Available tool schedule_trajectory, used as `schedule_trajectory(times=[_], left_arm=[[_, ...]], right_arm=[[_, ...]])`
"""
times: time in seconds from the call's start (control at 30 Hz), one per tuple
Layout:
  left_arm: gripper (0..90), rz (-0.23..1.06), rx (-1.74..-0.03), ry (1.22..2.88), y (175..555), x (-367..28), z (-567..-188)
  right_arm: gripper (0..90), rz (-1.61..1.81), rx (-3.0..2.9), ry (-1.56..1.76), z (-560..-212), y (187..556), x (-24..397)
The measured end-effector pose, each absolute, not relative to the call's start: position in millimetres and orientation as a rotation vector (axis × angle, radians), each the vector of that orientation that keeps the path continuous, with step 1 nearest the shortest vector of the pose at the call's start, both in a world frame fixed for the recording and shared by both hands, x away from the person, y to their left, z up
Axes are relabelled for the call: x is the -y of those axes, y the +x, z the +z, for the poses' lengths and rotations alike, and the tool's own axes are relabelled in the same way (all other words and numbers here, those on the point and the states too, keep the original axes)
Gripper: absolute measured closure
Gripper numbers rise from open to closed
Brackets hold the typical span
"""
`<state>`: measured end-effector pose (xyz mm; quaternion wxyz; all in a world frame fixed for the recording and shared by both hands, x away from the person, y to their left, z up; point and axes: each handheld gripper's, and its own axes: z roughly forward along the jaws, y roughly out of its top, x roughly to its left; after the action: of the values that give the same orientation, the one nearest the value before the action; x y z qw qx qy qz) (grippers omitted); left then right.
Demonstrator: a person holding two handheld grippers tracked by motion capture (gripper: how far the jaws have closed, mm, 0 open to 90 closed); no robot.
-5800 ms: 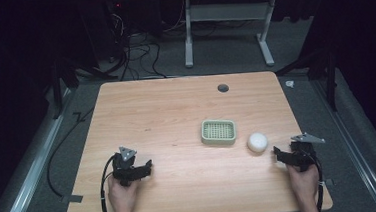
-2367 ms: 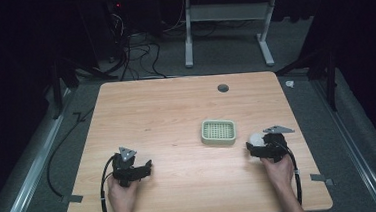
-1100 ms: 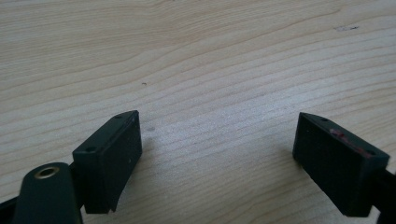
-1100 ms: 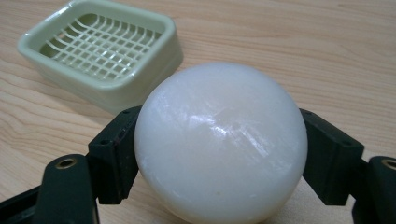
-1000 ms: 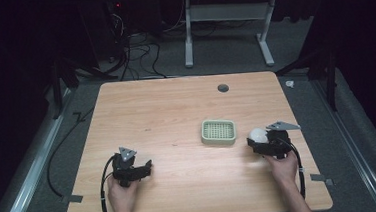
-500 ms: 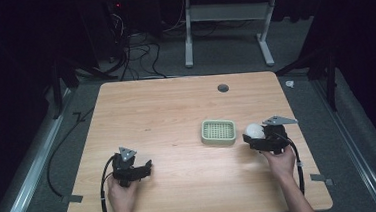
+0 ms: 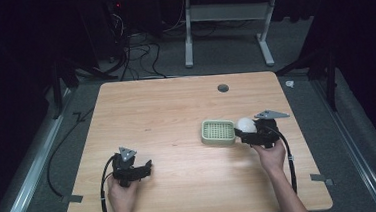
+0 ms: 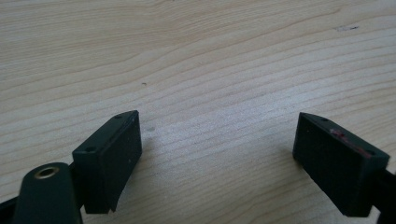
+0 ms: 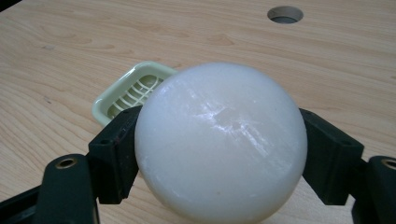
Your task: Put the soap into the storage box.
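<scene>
Soap (image 9: 219,140) in right tongs (image 7: 248,131), beside tray (image 7: 218,132).

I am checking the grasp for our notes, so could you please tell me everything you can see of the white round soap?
The white round soap is a smooth, rounded bar, milky and slightly translucent, waxy in look, with faint scratches and a glossy highlight on its front face. It sits clamped between the two black jaws of the right gripper, one pad pressing on each side. In the high view it is next to the right edge of the pale green slatted soap dish, not in it. Whether it touches the wooden table cannot be told.
</scene>
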<state>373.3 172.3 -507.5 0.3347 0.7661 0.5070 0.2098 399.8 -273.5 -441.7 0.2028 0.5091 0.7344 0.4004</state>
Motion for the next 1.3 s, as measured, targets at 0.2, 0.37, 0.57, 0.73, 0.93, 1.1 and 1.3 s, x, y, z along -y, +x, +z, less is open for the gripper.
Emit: schedule_trajectory(times=[0.2, 0.37, 0.57, 0.73, 0.93, 1.1, 1.3], left_arm=[[16.2, 0.547, -1.323, 1.999, 373, -172, -508], [16.2, 0.547, -1.322, 2.000, 373, -172, -508], [16.2, 0.547, -1.322, 2.000, 373, -172, -508], [16.2, 0.546, -1.322, 1.999, 373, -172, -508], [16.3, 0.546, -1.322, 1.998, 373, -173, -508], [16.4, 0.547, -1.322, 1.997, 373, -172, -508], [16.4, 0.547, -1.322, 1.996, 373, -172, -508]], right_arm=[[24.4, 1.114, -2.079, 1.386, -436, 404, 264], [24.4, 1.105, -2.107, 1.362, -435, 410, 255], [24.4, 1.103, -2.137, 1.327, -433, 416, 246], [24.4, 1.083, -2.160, 1.312, -434, 423, 238], [24.4, 1.063, -2.194, 1.302, -438, 430, 230], [24.4, 1.058, -2.216, 1.293, -441, 435, 225], [24.4, 1.029, -2.238, 1.298, -450, 441, 221]])
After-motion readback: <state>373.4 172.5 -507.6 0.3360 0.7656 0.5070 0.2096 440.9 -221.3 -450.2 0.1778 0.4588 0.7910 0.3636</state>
